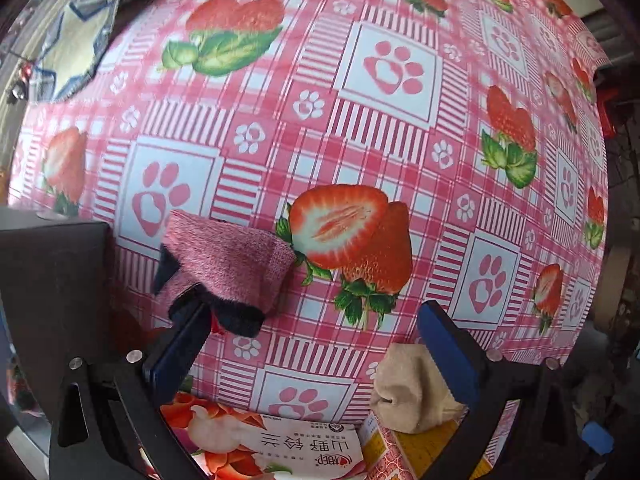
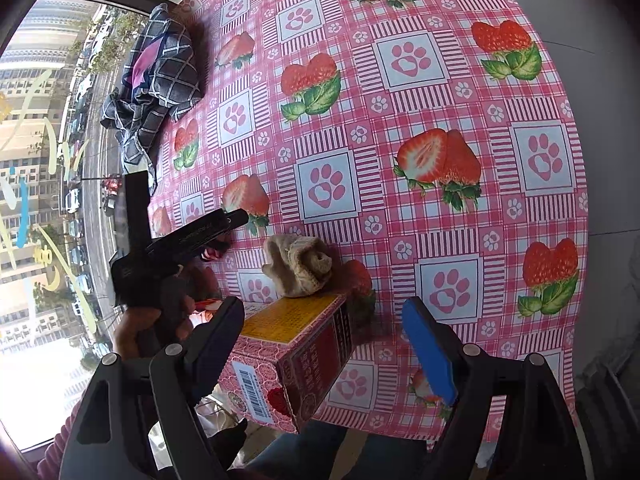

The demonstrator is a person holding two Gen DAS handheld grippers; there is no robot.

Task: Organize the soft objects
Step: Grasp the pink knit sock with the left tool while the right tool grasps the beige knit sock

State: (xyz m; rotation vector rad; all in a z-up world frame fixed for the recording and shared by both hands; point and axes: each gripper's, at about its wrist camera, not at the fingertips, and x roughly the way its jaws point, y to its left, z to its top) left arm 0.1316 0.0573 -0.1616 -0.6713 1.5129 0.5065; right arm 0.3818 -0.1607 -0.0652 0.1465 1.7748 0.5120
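Left gripper (image 1: 316,312) jaws wide apart, pink sock (image 1: 232,264) draped on its left finger (not clamped). Right gripper (image 2: 328,320) spread too, beige sock (image 2: 298,266) sits on red box (image 2: 292,356).

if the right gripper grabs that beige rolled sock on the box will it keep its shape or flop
The beige sock is rolled into a knit bundle, so it would probably squash between the jaws and might partly unroll. It looks light. It sits at the far end of the red box, so a push would likely slide it off onto the tablecloth rather than roll it.
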